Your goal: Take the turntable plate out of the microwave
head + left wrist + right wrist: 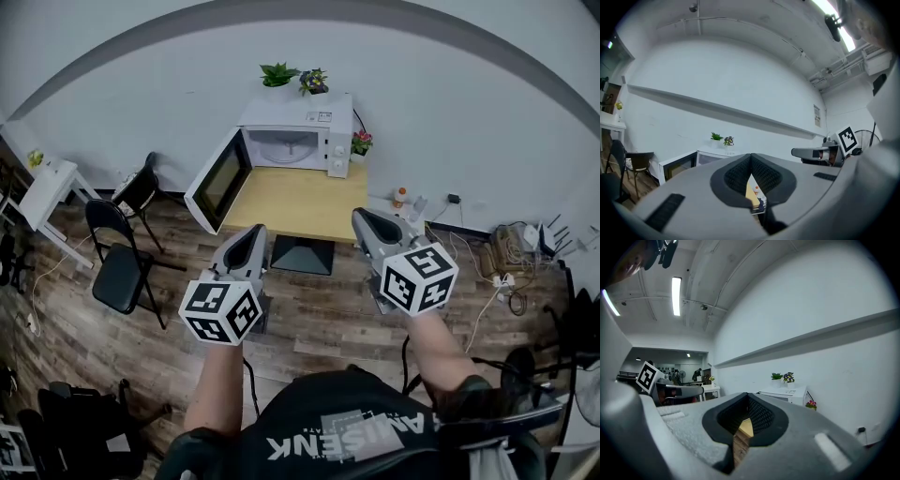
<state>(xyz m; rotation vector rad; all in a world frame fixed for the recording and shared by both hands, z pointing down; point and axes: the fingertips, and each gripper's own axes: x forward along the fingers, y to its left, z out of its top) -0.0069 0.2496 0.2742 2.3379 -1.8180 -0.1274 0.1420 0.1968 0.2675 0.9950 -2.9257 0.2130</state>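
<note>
Dark wood-plank floor (319, 328) fills the near part of the room, with a plain white wall (441, 103) behind it.
Square light-wood table (295, 202) stands against that wall.
White boxy microwave (309, 117) sits on the table's far edge. Its dark-windowed door (217, 181) hangs fully open to the left.
Two black folding chairs (117, 253) stand on the floor to the left of the table.
Left grey two-jaw gripper (257, 229) is held over the floor near the table's near-left corner and points level toward the microwave. In its own view the left gripper (751, 161) has its jaws pressed together with nothing between them.
Right grey two-jaw gripper (362, 215) is held by the table's near-right corner. In its own view the right gripper (747, 400) likewise has its jaws closed and empty.
Pale round turntable plate (285, 154) lies flat on the microwave's cavity floor, well apart from both grippers.
Small green potted plant (278, 74) and purple-flowered pot (314, 81) stand on the microwave's top. A pink-flowered pot (361, 142) sits on the table just to the microwave's right.
</note>
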